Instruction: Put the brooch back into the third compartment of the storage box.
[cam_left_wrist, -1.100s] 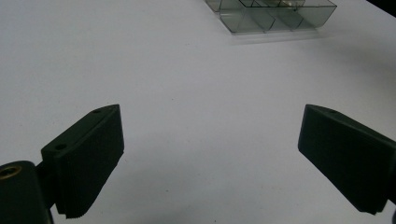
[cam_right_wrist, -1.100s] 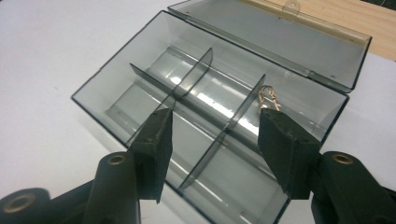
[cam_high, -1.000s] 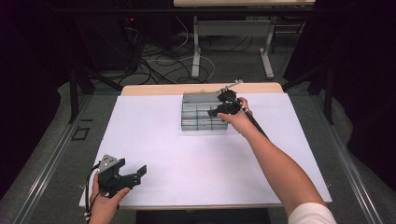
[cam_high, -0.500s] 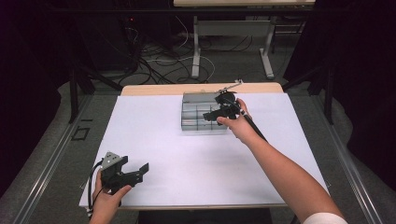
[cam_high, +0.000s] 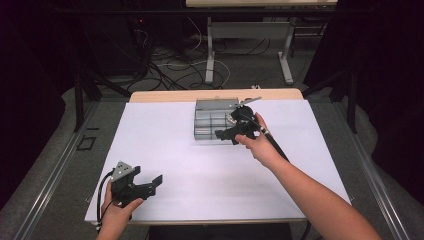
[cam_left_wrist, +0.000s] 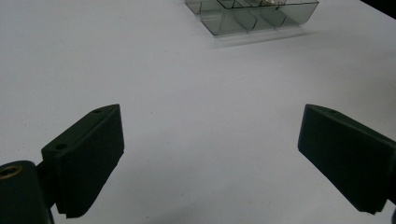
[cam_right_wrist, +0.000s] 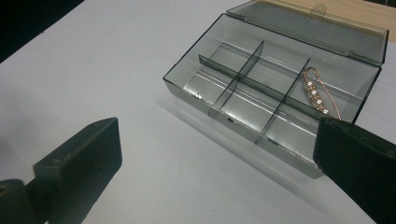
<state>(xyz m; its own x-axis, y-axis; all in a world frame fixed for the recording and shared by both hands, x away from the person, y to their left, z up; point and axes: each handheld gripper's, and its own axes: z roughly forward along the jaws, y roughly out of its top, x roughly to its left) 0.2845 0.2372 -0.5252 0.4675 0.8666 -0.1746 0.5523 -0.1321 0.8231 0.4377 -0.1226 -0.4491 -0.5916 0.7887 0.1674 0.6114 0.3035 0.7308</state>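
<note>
From my left gripper (cam_left_wrist: 210, 163) I look along its two black jaws, which stand wide apart: one rises from about seven o'clock, the other from about four o'clock. Nothing sits between them; I see bare white table cover (cam_left_wrist: 187, 93) in the gap and all around. The ribbed pad face on the seven o'clock jaw is turned inward. Far off at about one o'clock lies a clear compartment box (cam_left_wrist: 252, 16), cut by the top edge, well apart from my jaws. Its inner dividers show through the near wall. I cannot tell what it holds.
</note>
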